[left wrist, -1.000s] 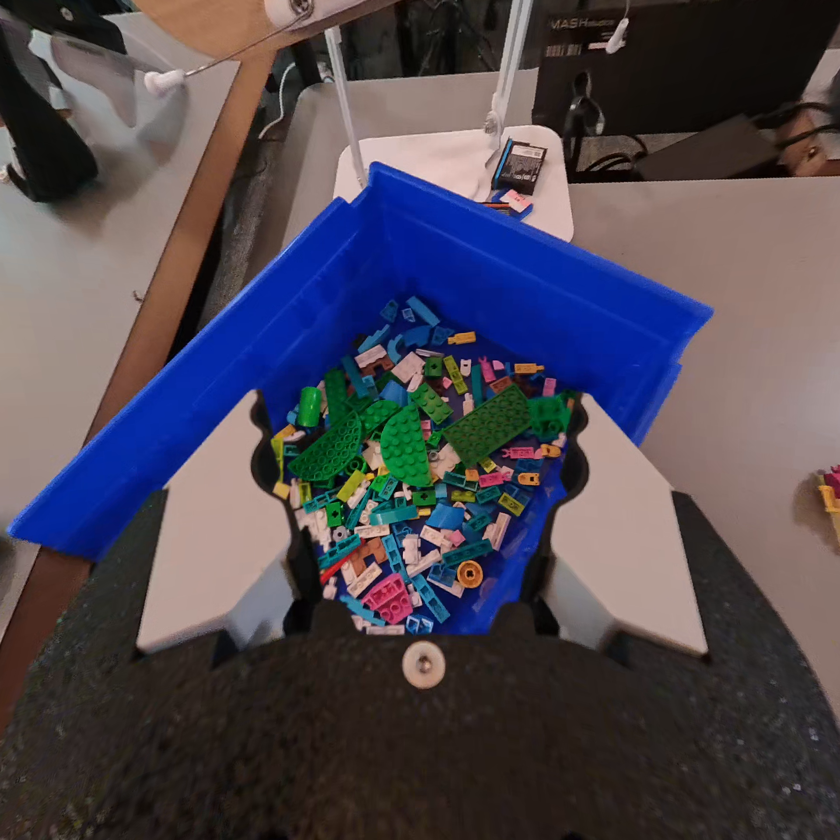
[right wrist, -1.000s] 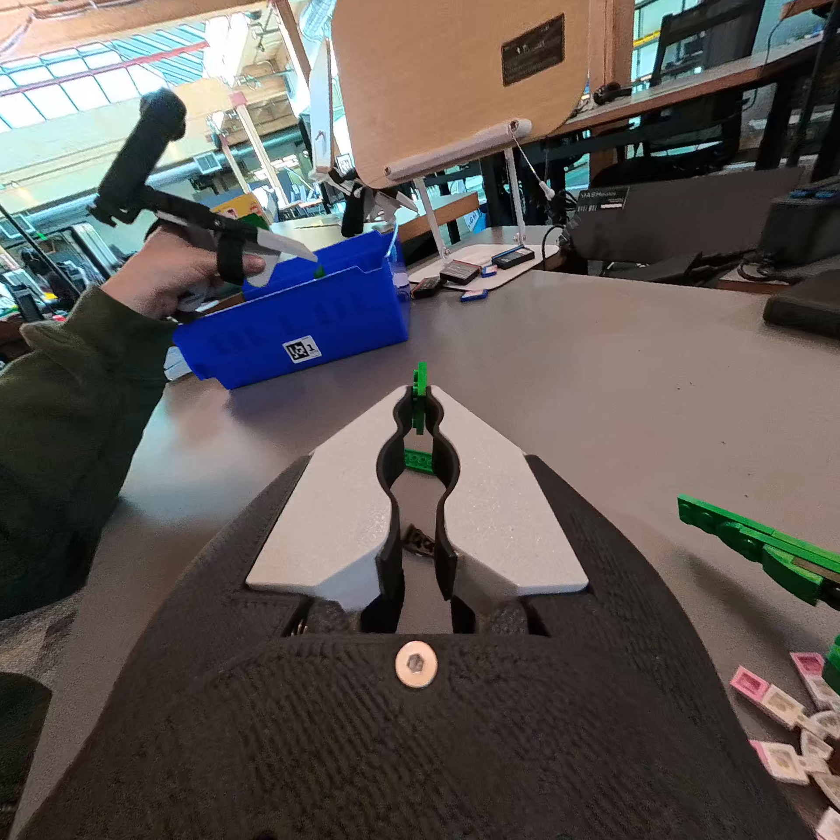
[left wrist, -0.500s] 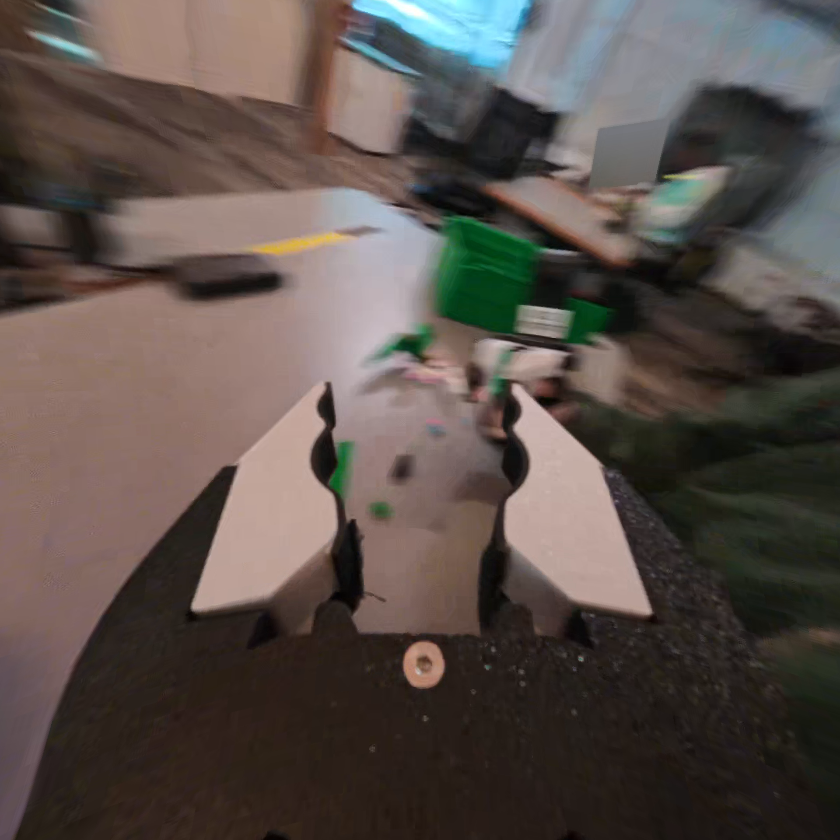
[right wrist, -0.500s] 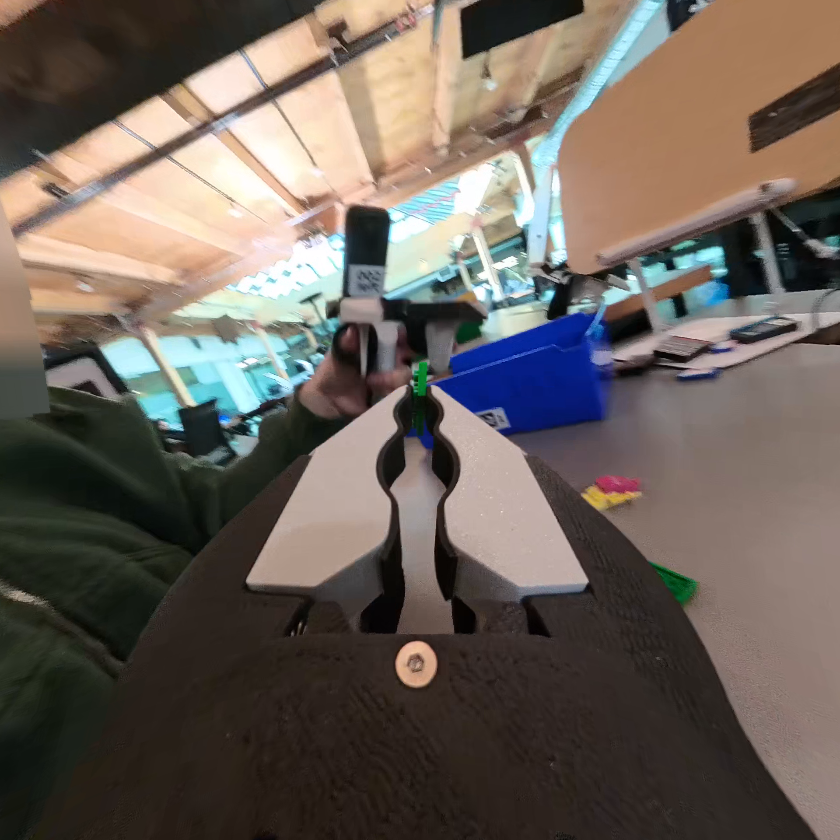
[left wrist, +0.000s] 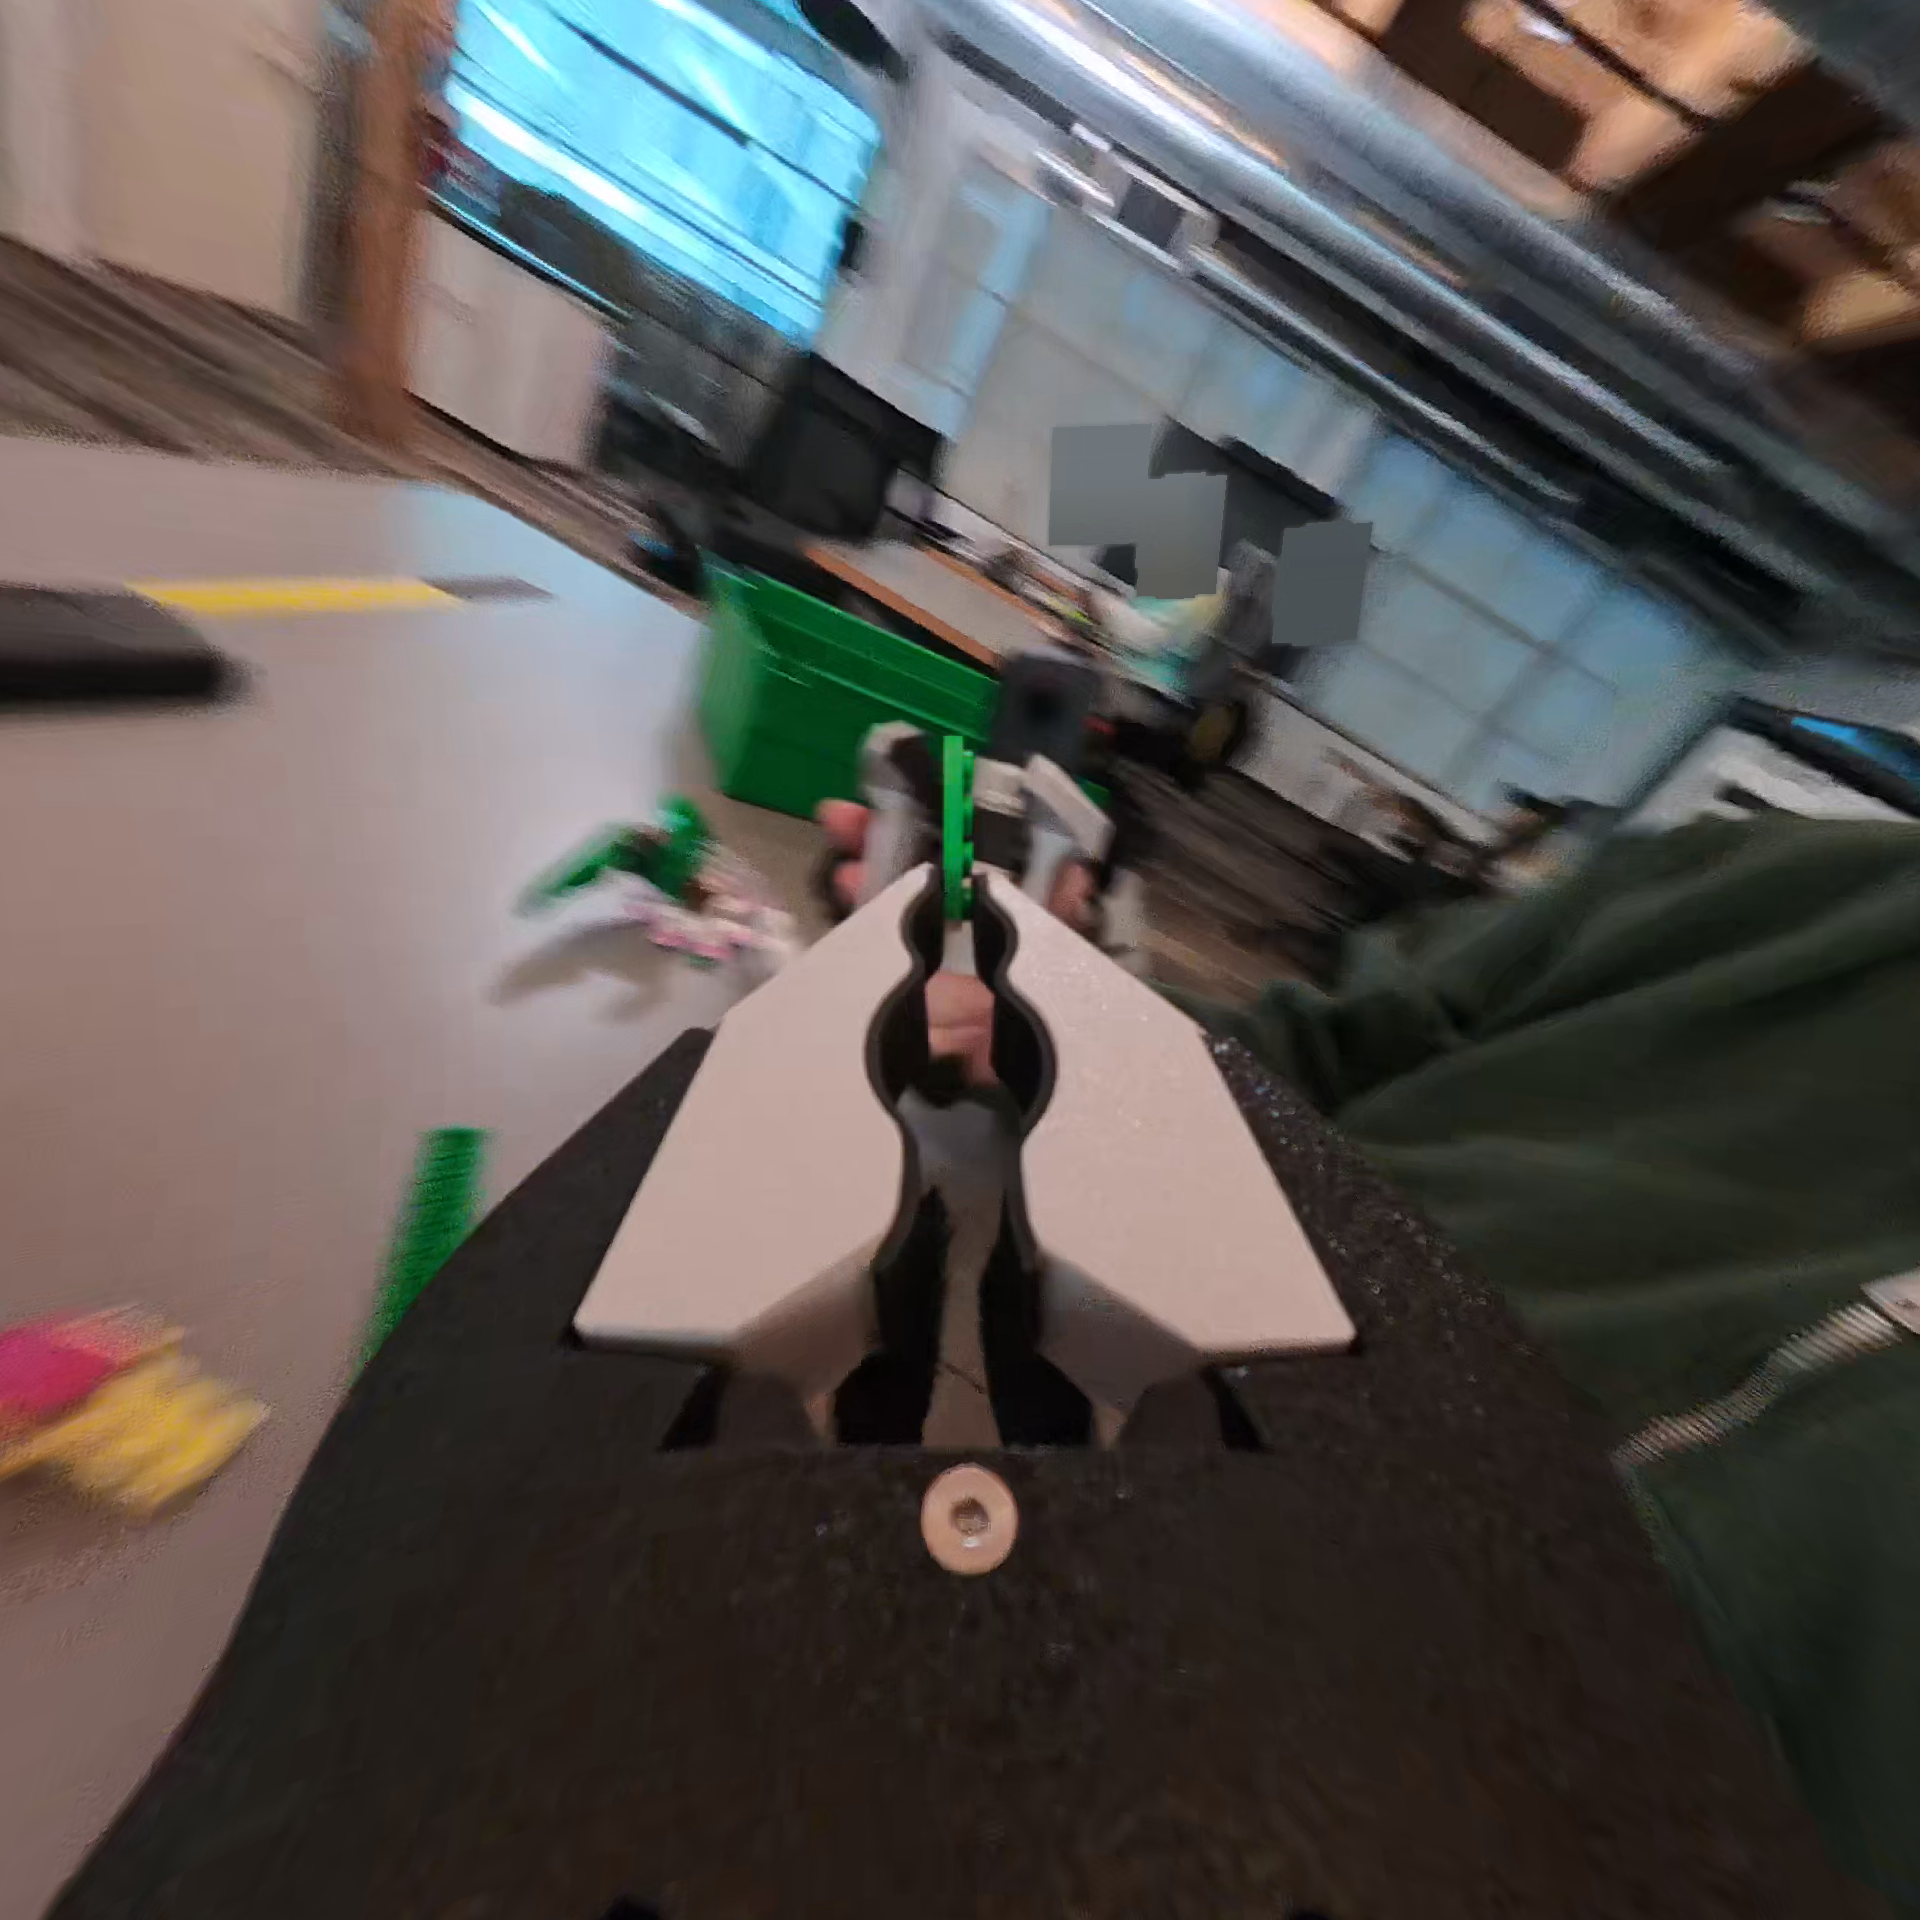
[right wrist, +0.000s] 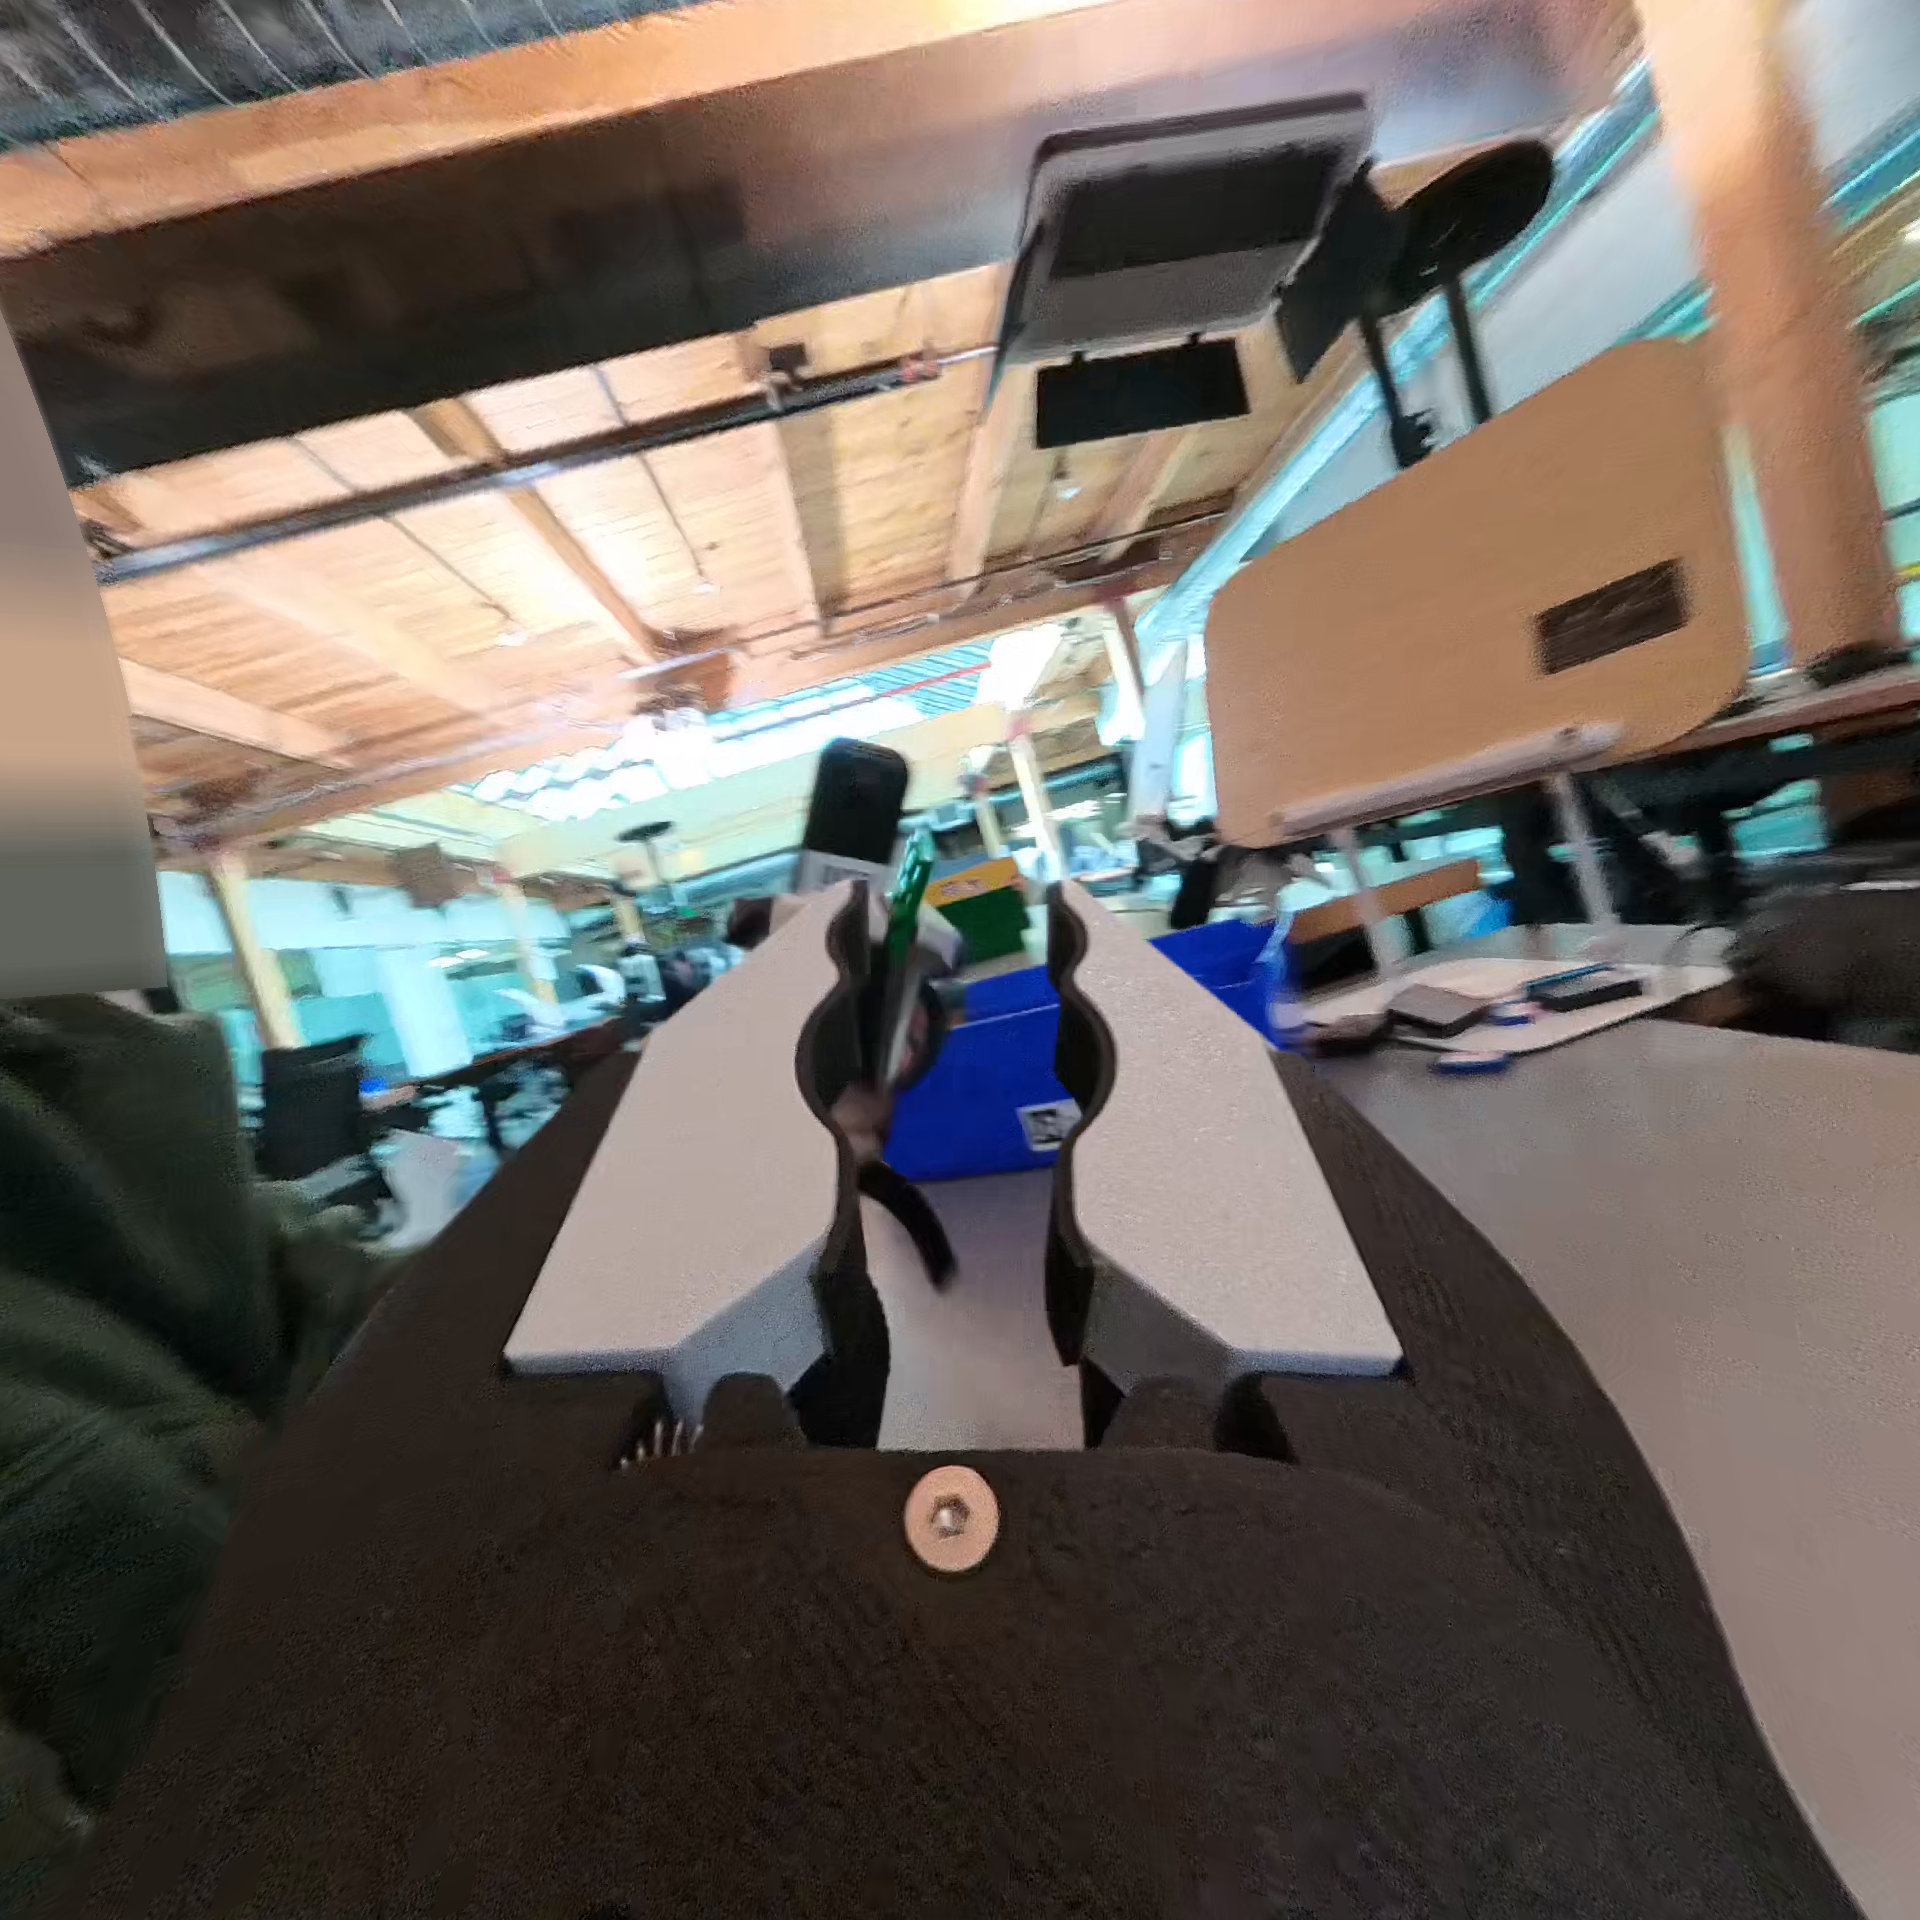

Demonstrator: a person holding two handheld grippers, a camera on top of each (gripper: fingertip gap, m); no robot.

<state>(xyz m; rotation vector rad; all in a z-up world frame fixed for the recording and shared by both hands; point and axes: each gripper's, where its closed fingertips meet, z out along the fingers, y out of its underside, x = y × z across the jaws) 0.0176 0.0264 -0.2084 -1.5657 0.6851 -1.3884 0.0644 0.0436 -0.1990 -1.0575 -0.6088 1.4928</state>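
Observation:
My left gripper (left wrist: pixel 951 883) is shut on the lower edge of a thin green studded plate (left wrist: pixel 954 821), which stands upright above its tips. Just behind the plate, the right gripper's grey fingers (left wrist: pixel 888 795) face it, spread apart, with a hand on its handle. In the right wrist view my right gripper (right wrist: pixel 956 899) is open. The green plate (right wrist: pixel 902 914) stands between its jaws, close to the left finger, and whether it touches it cannot be told. The left gripper's black camera housing (right wrist: pixel 854 805) shows behind the plate. Both views are motion-blurred.
On the grey table (left wrist: pixel 260 935) lie a long green plate (left wrist: pixel 431 1216), pink and yellow bricks (left wrist: pixel 94 1392) and a pile of green and pink pieces (left wrist: pixel 634 852). A green bin (left wrist: pixel 821 717) stands beyond. A blue bin (right wrist: pixel 977 1081) and a wooden board on a stand (right wrist: pixel 1475 644) show ahead. Tip to tip, the grippers are about 5 cm apart.
My left gripper left the blue bin, swung round to face the right gripper and shut on the green plate. My right gripper rose with the plate and then opened, letting go of it.

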